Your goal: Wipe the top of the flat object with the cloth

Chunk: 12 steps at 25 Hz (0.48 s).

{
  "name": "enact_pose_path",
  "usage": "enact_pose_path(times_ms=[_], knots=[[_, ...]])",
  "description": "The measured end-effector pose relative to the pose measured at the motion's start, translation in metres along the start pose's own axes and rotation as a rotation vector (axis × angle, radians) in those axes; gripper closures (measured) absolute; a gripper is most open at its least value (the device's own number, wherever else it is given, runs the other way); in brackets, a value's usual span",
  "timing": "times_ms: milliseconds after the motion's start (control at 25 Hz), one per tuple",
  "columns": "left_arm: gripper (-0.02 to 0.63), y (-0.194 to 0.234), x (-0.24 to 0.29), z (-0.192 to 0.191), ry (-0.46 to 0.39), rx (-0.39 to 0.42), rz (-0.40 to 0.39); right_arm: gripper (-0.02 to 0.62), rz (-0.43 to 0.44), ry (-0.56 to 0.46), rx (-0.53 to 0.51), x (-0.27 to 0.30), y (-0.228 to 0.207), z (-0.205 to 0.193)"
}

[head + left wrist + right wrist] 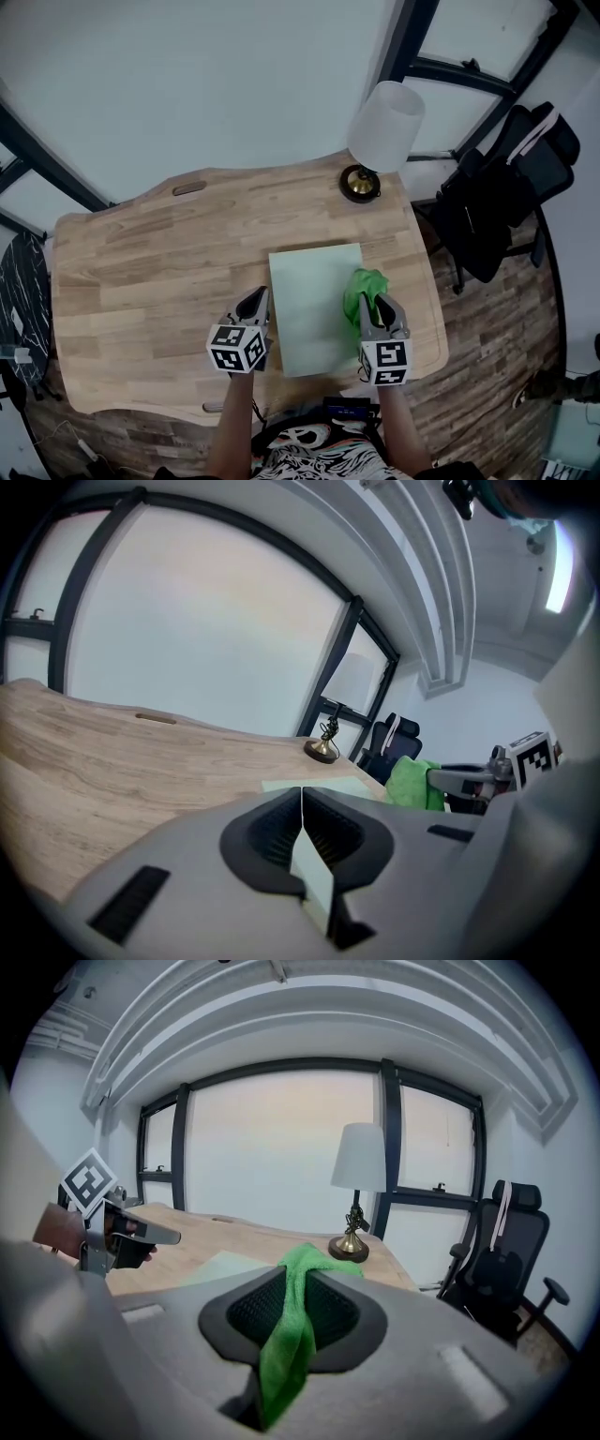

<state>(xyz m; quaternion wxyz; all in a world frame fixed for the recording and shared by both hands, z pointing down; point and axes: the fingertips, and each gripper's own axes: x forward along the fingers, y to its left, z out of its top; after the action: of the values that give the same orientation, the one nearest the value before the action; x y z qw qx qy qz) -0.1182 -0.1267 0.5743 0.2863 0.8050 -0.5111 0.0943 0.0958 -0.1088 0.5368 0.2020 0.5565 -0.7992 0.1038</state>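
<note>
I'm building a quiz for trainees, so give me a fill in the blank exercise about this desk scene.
1. The right gripper is shut on a ____ cloth.
2. The pale flat sheet lies on a ____ desk.
3. The lamp has a ____ shade.
Missing words: green; wooden; white.

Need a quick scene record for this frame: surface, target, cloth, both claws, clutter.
surface: wooden desk
target: pale green flat sheet, lying on the desk's near right part
cloth: green cloth, bunched, over the sheet's right edge in the head view
right claw: shut on the green cloth
left claw: shut, at the sheet's left edge; grip on the sheet unclear
clutter: table lamp at the desk's far edge; black office chair off the desk's right side
</note>
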Motion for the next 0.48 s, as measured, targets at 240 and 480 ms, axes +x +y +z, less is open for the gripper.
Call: enact_pose_path(times_ms=[240,480], knots=[[0.598,0.003,0.009,-0.011,0.036,-0.016,-0.003,0.532,0.009,0.017,0.000,0.014,-0.005,-0.003],[0.597,0.010,0.017,-0.023,0.066,-0.054,-0.008,0.532,0.029,0.035,-0.010,0.034,-0.006,-0.006]])
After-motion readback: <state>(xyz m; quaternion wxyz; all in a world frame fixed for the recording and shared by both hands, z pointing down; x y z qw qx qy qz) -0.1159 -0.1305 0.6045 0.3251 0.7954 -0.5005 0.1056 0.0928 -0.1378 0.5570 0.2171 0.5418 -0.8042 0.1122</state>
